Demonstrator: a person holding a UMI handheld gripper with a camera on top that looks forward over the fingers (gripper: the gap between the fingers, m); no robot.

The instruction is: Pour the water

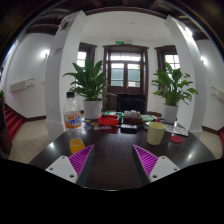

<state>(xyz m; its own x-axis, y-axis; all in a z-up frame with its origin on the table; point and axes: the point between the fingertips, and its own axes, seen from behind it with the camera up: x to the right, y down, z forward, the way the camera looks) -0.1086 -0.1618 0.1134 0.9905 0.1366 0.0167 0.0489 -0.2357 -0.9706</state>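
Observation:
My gripper (113, 160) is open over the dark round table (112, 148), with nothing between its magenta pads (82, 157). Beyond the left finger stands a clear bottle with an orange label (73, 119), and a small orange cup (77, 144) sits just ahead of that finger. A pale yellow-green cup (155, 132) stands beyond the right finger. I cannot see water in any of them.
Red and green items lie at the table's far side (112, 121), with a small red lid-like piece (176, 138) at the right. Two potted plants (90, 84) (172, 88) flank a doorway, and white pillars stand behind.

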